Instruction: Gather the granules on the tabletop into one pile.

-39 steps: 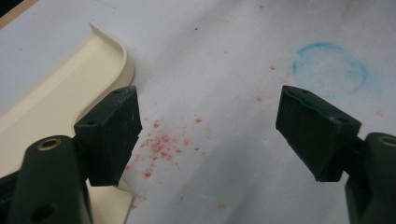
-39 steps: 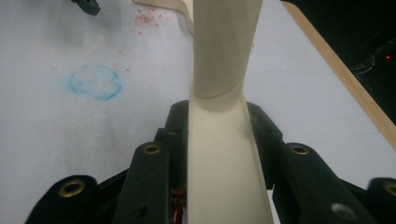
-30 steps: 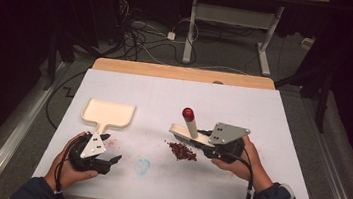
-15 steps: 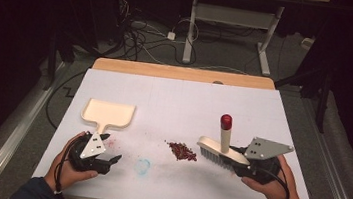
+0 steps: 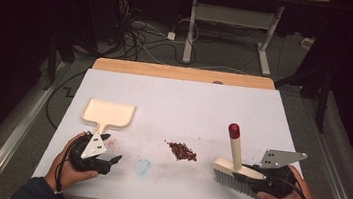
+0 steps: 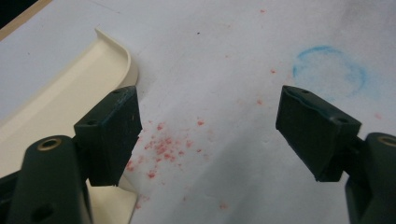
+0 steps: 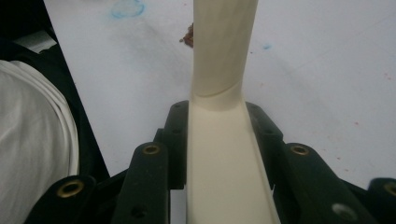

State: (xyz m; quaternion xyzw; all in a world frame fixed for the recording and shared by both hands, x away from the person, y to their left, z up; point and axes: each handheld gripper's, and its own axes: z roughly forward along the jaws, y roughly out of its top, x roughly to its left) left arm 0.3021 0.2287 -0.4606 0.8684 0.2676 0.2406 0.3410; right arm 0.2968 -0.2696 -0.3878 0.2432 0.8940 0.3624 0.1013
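A cream hand brush (image 5: 233,167) with a red-tipped handle and grey bristles stands at the table's front right. My right gripper (image 5: 256,178) is shut on its back; in the right gripper view both jaws press the cream brush (image 7: 219,154) from either side. A small pile of dark red crumbs (image 5: 182,151) lies in the middle front, left of the brush. A cream dustpan (image 5: 108,113) lies at the left, its handle toward me. Just below that handle my left gripper (image 5: 113,162) rests open, and nothing lies between its fingers (image 6: 114,130), with the dustpan (image 6: 60,107) beside its left jaw.
A white sheet covers the table (image 5: 179,100). It carries a faint blue ring mark (image 5: 142,166) near the front and pink specks (image 6: 163,144) by the dustpan. Beyond the far edge are cables and metal desk legs (image 5: 266,44) on the floor.
My right gripper has carried the brush rightward, away from the crumb pile, toward the table's right front. The left gripper has stayed where it was.
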